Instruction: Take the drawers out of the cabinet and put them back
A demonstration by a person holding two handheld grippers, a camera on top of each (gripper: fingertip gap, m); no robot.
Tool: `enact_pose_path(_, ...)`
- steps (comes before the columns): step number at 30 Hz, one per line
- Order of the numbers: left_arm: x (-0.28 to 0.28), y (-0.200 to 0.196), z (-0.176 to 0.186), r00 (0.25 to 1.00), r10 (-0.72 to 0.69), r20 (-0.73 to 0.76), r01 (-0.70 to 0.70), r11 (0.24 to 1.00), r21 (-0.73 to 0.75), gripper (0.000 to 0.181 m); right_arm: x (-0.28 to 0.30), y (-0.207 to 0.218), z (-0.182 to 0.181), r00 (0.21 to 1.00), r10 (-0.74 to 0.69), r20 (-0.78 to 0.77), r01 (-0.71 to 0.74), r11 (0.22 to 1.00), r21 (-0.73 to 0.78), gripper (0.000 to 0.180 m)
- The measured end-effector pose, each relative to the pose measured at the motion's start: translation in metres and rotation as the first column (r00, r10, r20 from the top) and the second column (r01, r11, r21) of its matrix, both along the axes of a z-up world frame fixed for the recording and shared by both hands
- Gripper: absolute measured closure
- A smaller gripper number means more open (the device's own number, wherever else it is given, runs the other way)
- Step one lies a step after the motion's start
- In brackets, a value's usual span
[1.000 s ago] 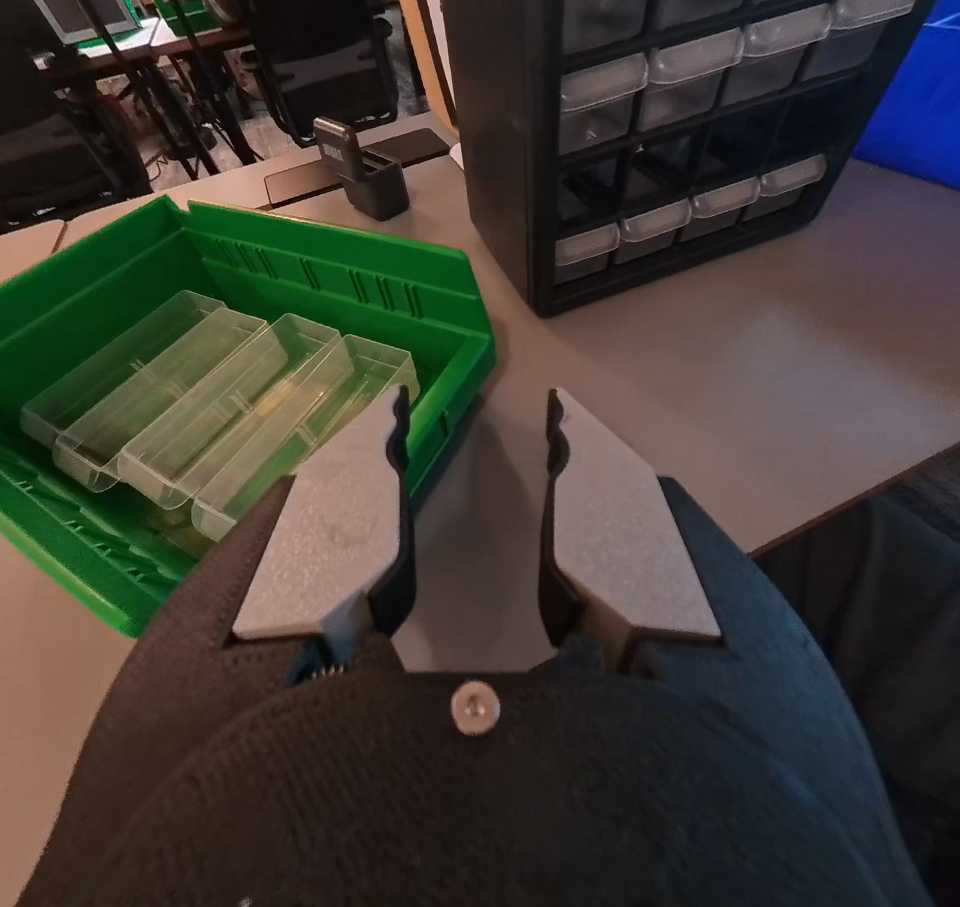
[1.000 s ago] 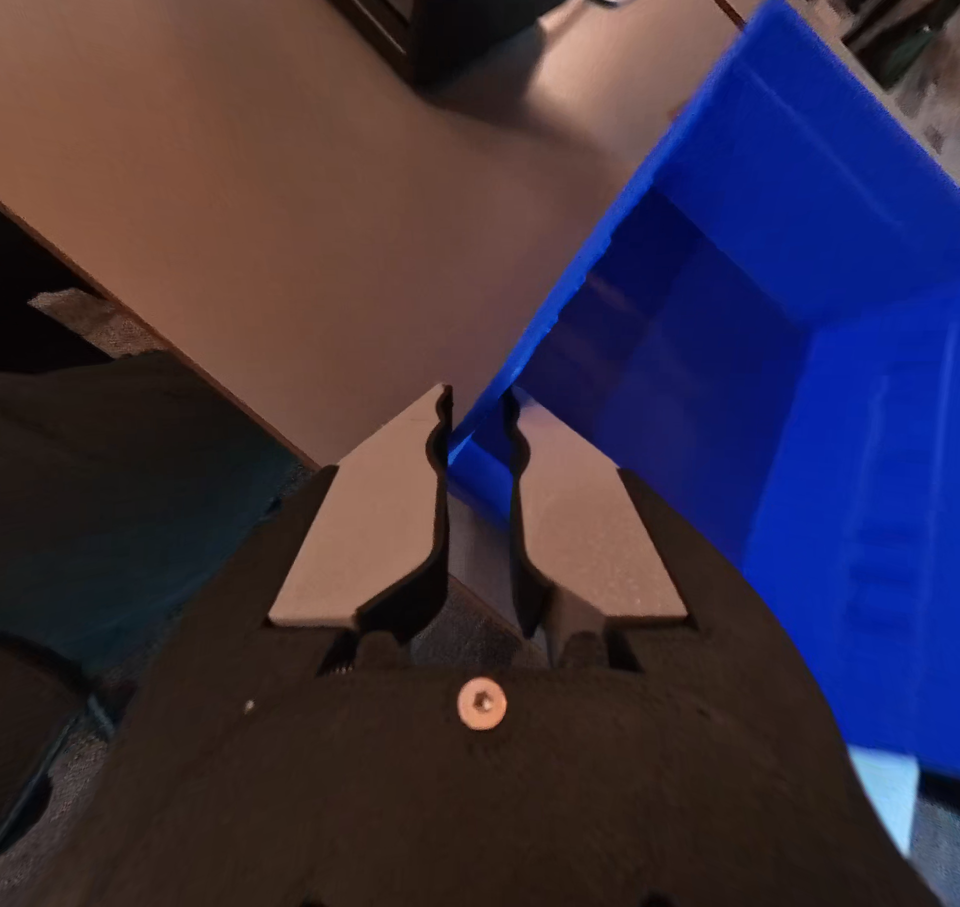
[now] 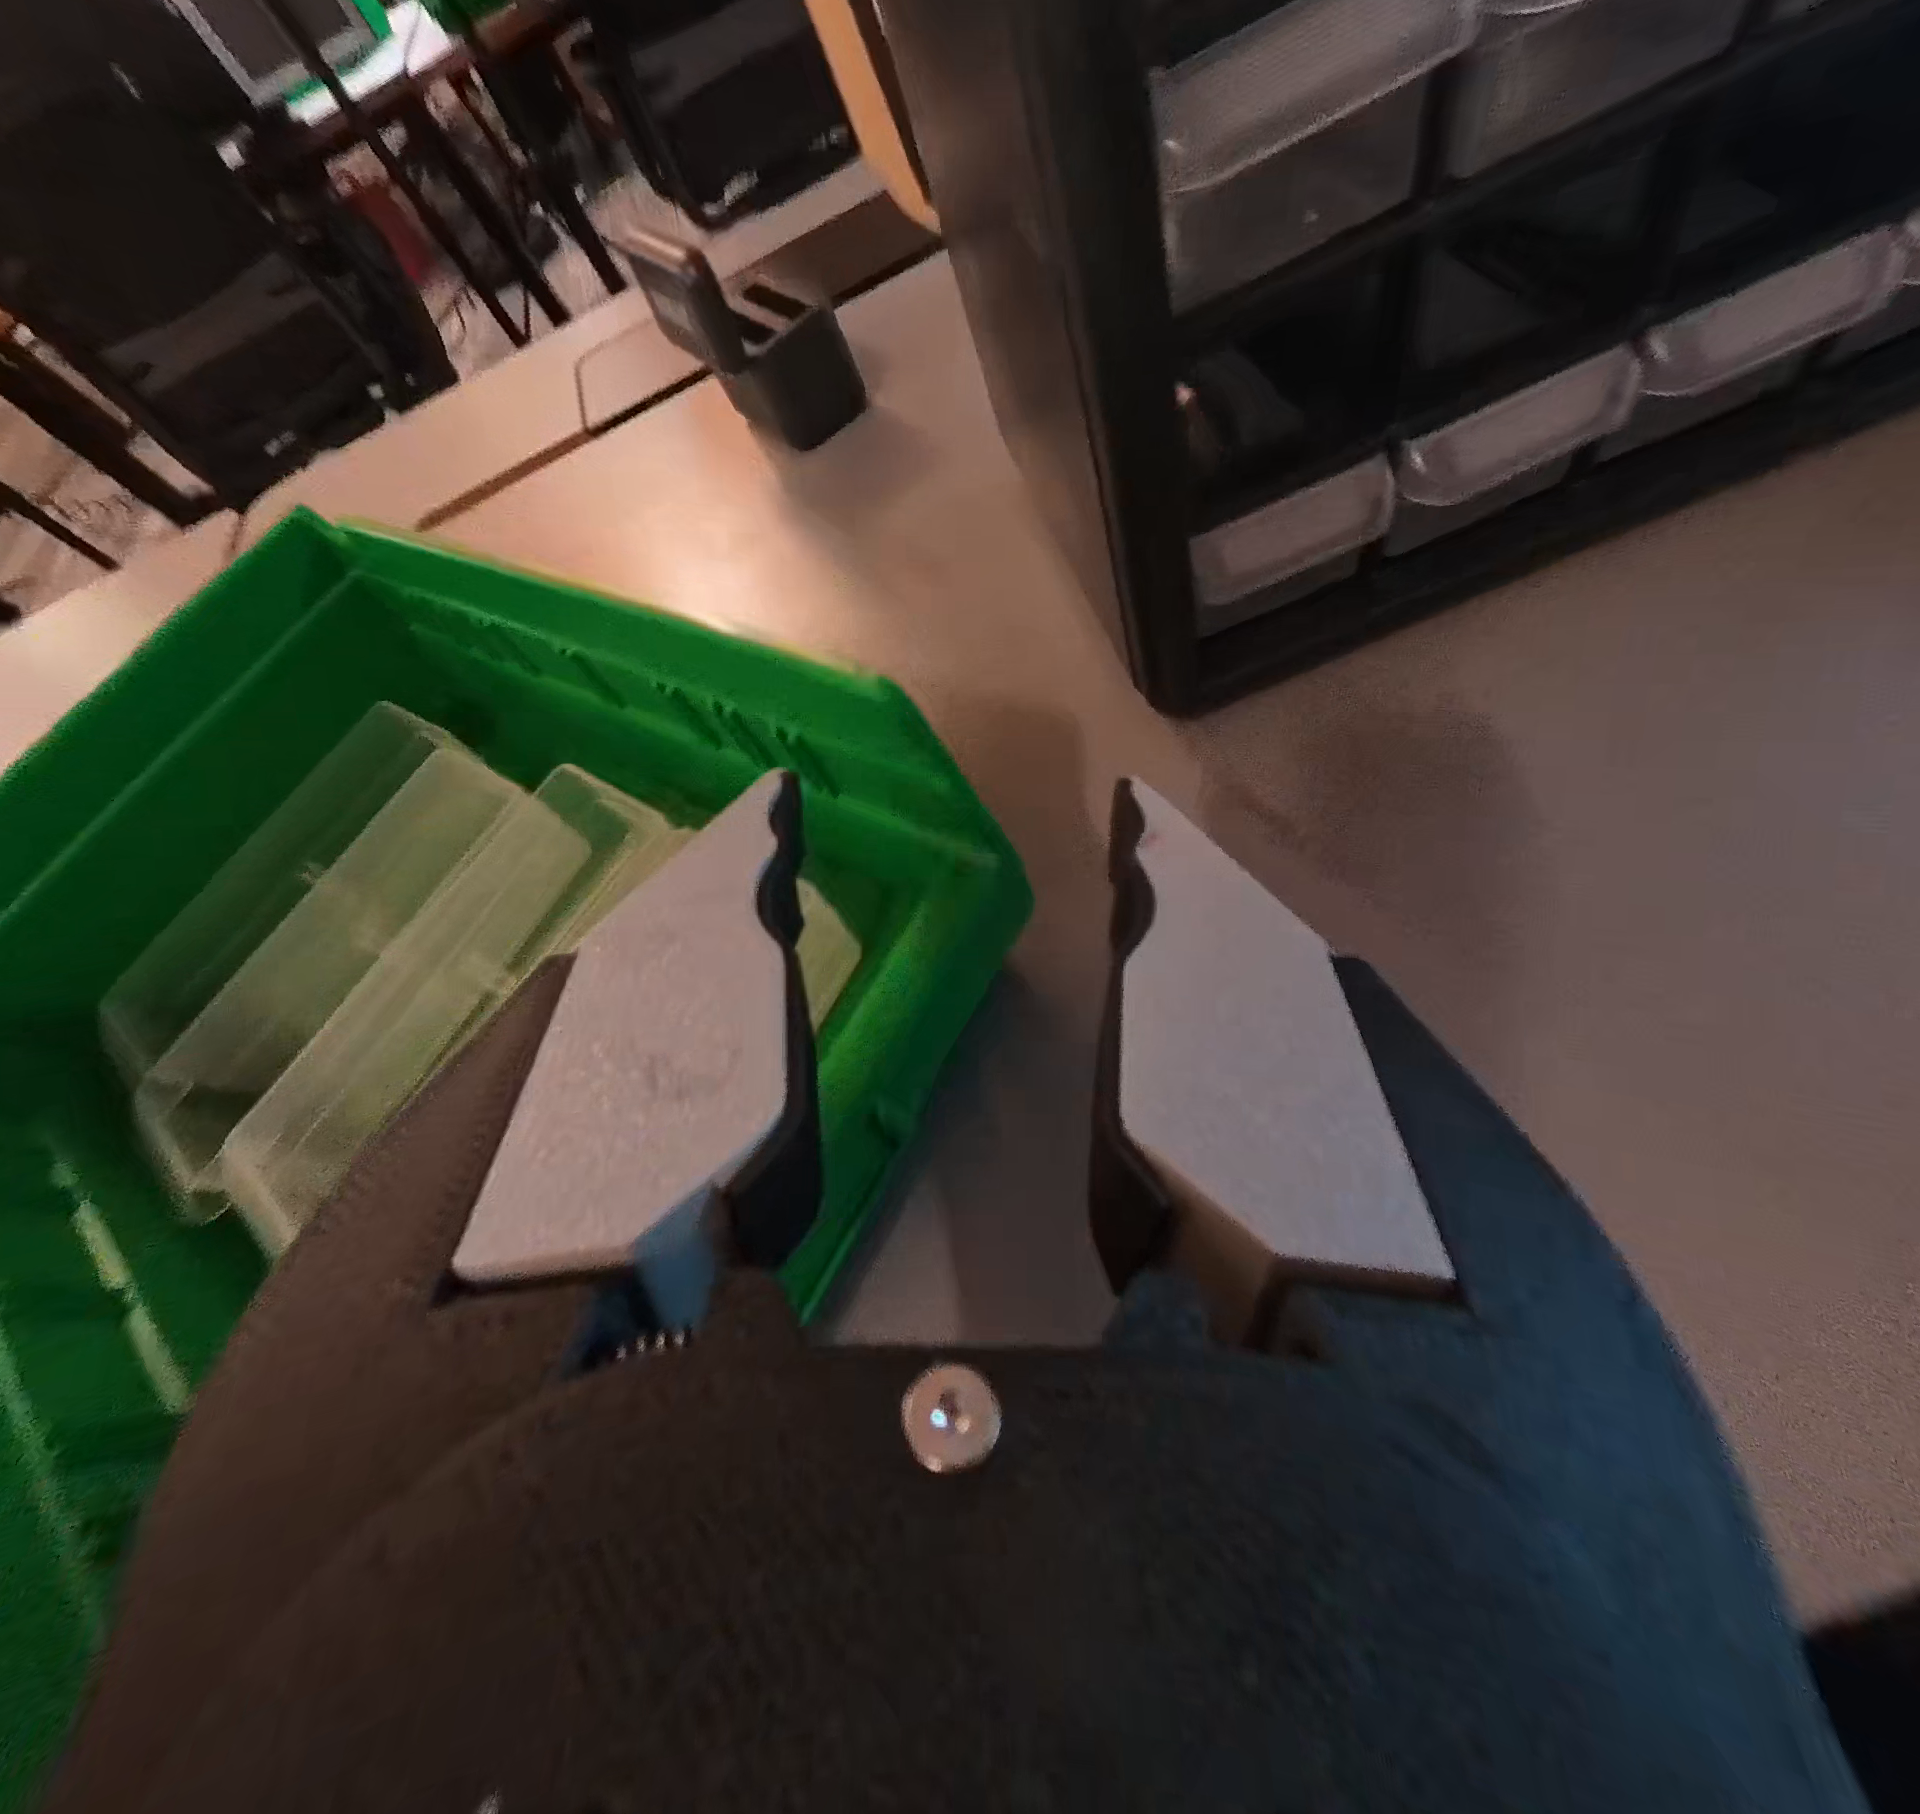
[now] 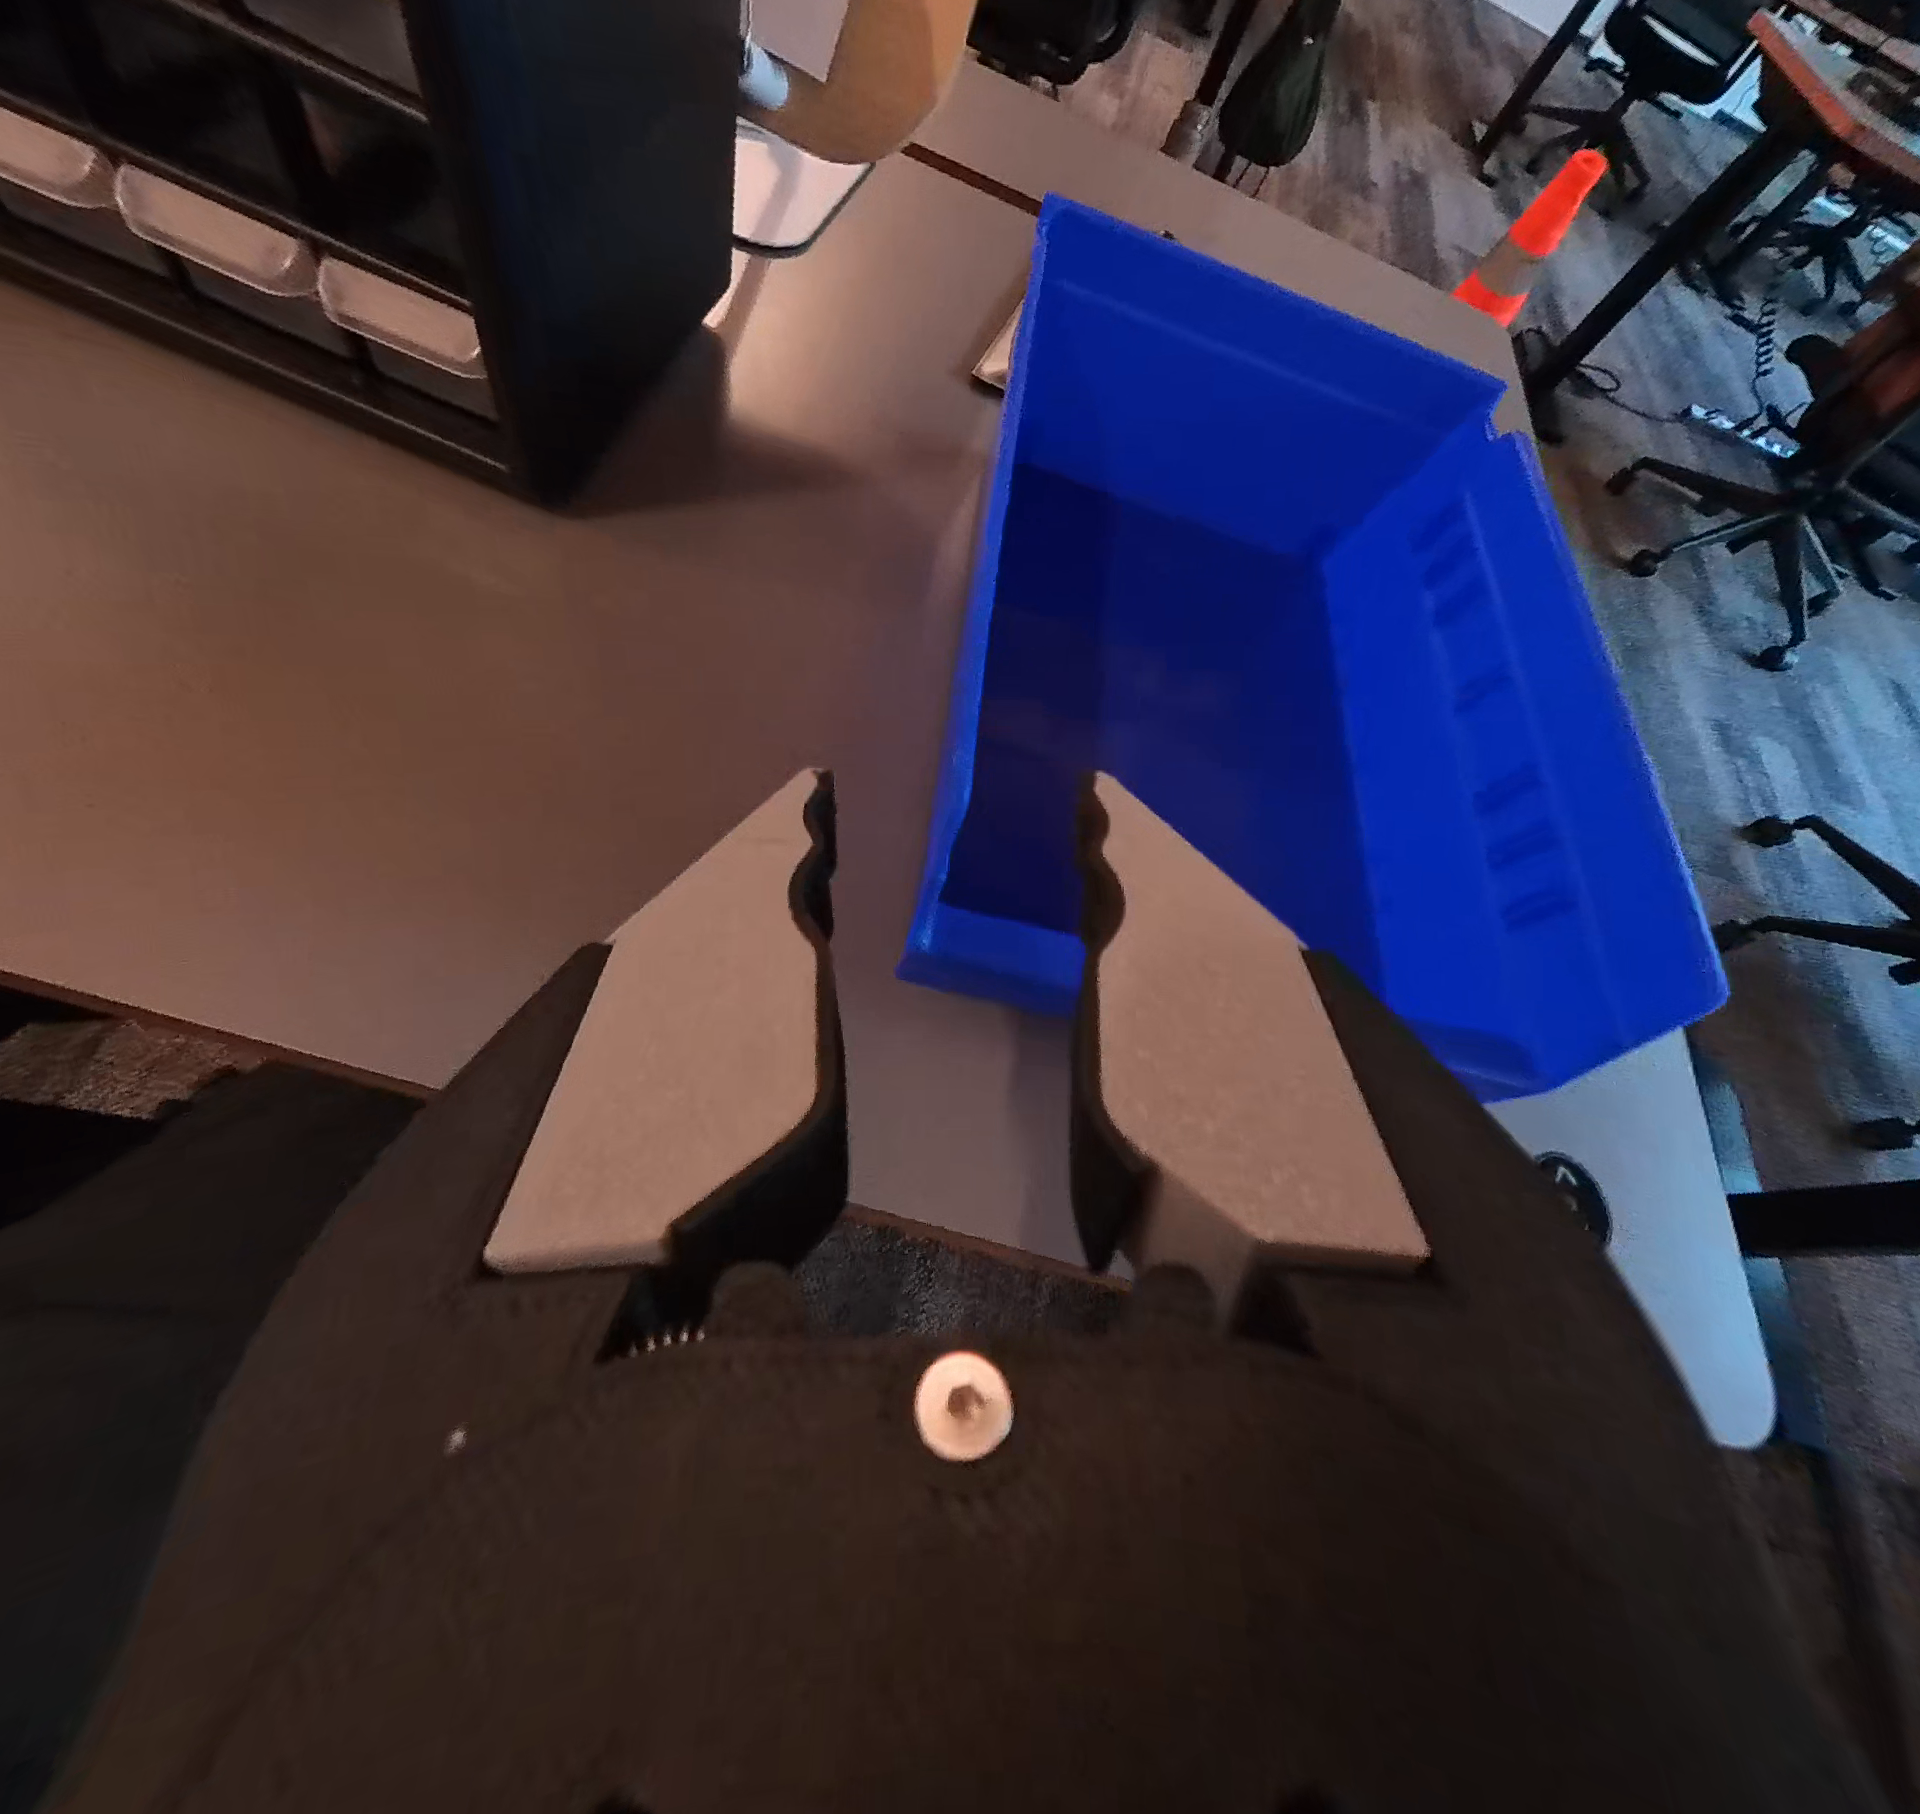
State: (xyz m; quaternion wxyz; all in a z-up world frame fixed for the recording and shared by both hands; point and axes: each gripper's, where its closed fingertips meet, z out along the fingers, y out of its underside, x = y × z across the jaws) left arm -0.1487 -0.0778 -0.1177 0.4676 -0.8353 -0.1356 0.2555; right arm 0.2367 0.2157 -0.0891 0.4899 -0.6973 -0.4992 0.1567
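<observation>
Grey-fingered, our left gripper (image 3: 951, 808) hovers spread and empty left of the cabinet (image 3: 1351, 310); our right gripper (image 4: 956, 798) likewise, right of it; clear drawers (image 3: 343, 954) lie in the green bin (image 3: 623, 642); the blue bin (image 4: 1455, 725) holds nothing.

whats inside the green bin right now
Several clear plastic drawers lie side by side in the green bin, all empty as far as shows. The left gripper covers their near ends, so the exact count and the bin's near corner stay hidden.
</observation>
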Motion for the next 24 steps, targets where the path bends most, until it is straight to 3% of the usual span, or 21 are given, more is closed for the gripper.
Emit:
enact_pose_path(3,-0.023,0.021,-0.018,0.997,0.062,0.043,-0.058,0.994,-0.087,0.123,0.004,0.001,-0.001,1.000,0.005,-0.019,-0.006,1.000,-0.030,0.135)
enact_pose_path(5,-0.036,0.021,-0.024,0.996,0.084,-0.044,-0.089,0.985,-0.147,0.143,0.006,0.002,-0.001,1.000,0.007,-0.027,-0.008,0.999,-0.039,0.134)
enact_pose_path(7,-0.035,0.018,-0.025,0.995,0.065,-0.074,-0.075,0.988,-0.137,0.146,0.009,0.003,-0.004,1.000,0.014,-0.022,-0.016,0.999,-0.052,0.134)
enact_pose_path(11,-0.032,-0.014,-0.025,0.995,0.046,-0.090,-0.057,0.991,-0.121,0.157,0.018,0.010,-0.011,1.000,0.009,0.001,-0.008,0.997,-0.074,0.135)
enact_pose_path(15,-0.037,-0.055,-0.026,0.996,0.093,0.002,-0.093,0.994,-0.051,0.169,0.014,0.008,-0.013,0.999,0.023,-0.023,-0.025,0.993,-0.111,0.135)
enact_pose_path(19,-0.028,-0.075,-0.024,0.995,0.094,-0.015,-0.094,0.994,-0.047,0.159,-0.002,-0.006,-0.016,0.998,0.066,-0.014,-0.067,0.991,-0.120,0.134)
enact_pose_path(24,-0.006,-0.081,-0.005,0.999,0.051,-0.010,-0.050,0.995,0.087,0.154,0.006,0.002,-0.046,0.991,0.000,0.132,0.018,0.991,-0.136,0.132)
